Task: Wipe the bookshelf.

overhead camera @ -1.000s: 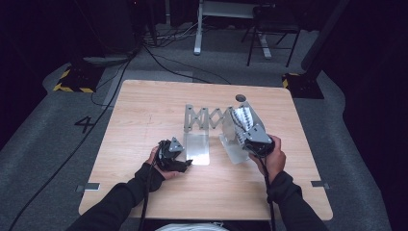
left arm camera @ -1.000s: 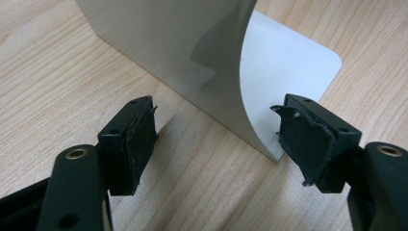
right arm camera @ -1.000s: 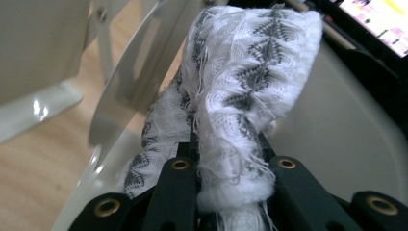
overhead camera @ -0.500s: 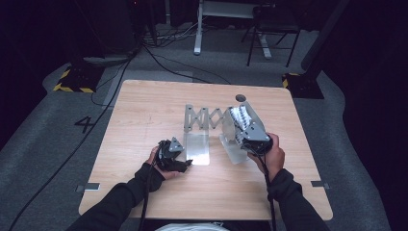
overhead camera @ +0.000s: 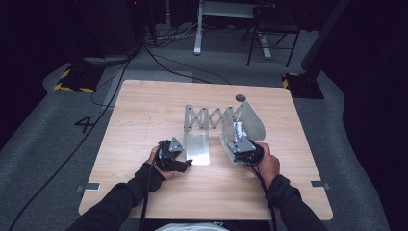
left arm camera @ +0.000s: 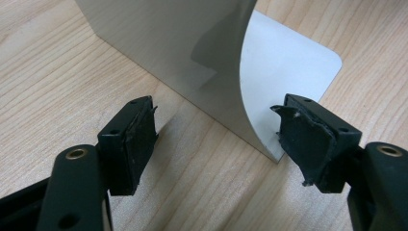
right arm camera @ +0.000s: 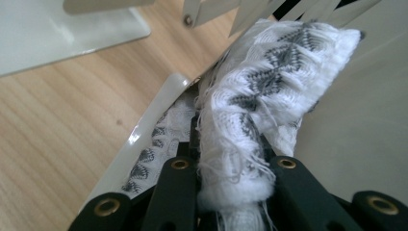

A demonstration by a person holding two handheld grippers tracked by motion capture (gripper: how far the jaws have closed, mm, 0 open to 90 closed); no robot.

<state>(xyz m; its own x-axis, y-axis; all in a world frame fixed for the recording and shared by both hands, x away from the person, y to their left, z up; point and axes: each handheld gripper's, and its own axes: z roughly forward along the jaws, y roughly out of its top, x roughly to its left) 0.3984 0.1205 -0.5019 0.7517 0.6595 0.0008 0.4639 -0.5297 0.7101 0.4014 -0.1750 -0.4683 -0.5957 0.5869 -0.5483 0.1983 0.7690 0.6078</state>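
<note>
The folded white cloth with grey zigzag pattern (right arm camera: 269,91) is soft, light and fraying at its edge, so it is best taken across the fold. The right tongs (right arm camera: 231,163) are clenched on it there. It lies at the right end of the grey metal accordion book rack (overhead camera: 211,118), against the right upright plate, long axis pointing to the far side. The left tongs (left arm camera: 216,139) stand released around the left plate's near edge on the wooden tabletop (overhead camera: 144,110).
</note>
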